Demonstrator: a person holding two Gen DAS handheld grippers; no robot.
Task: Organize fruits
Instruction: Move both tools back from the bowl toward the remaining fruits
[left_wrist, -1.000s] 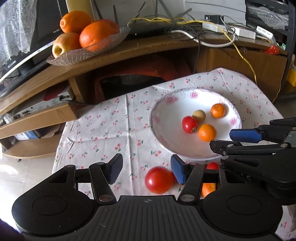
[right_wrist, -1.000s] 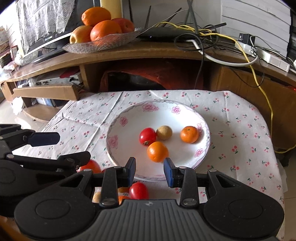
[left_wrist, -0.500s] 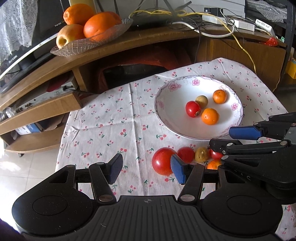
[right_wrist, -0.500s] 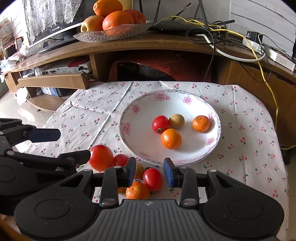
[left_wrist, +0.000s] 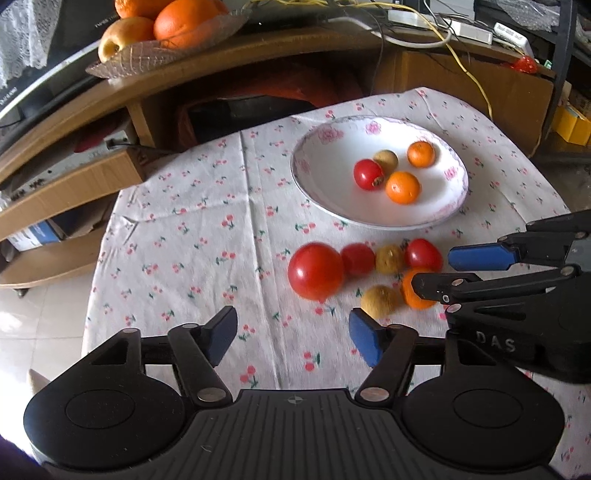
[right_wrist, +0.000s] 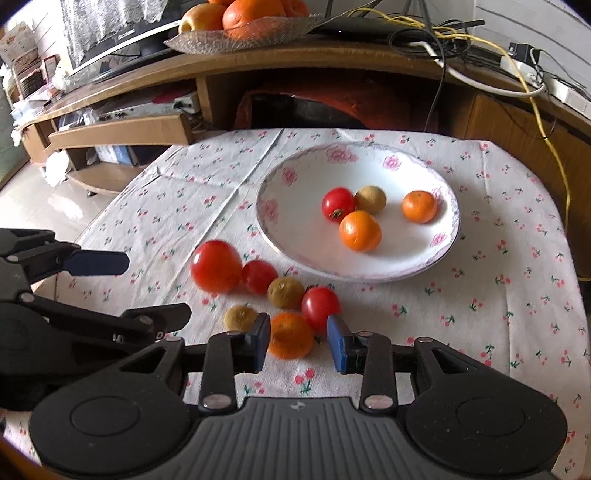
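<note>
Left gripper (left_wrist: 291, 338): released, its blue pads wide apart above bare cloth, holding nothing; the big tomato lies ahead of it, well clear of both pads.
Right gripper (right_wrist: 297, 345): jaws parted with a mandarin (right_wrist: 290, 335) just ahead between the two pads; the pictures do not settle whether either pad touches it, and it rests on the cloth.
Plate (right_wrist: 291, 240): white with a pink flower rim, on the far half of the table, beyond the loose fruit.
In the plate: a small tomato (right_wrist: 338, 204) touching a brown fruit (right_wrist: 370, 199), an orange (right_wrist: 360, 230) just in front of them, and a second orange (right_wrist: 419, 206) apart towards the right rim.
Loose fruit on the cloth: big tomato (left_wrist: 316, 270) at the left end of a row, then a small red one (left_wrist: 357, 259) against it, a brown one (left_wrist: 389, 259), and another red one (left_wrist: 423, 254).
Nearer row: a second brown fruit (left_wrist: 379, 301) beside the mandarin, both close to the grippers.
Cloth (left_wrist: 207, 236): white with small cherry prints, creased, covering the table.
Behind: a wooden shelf (right_wrist: 258, 59) with a glass dish (right_wrist: 236, 38) of large oranges and an apple, and loose cables at the right.
</note>
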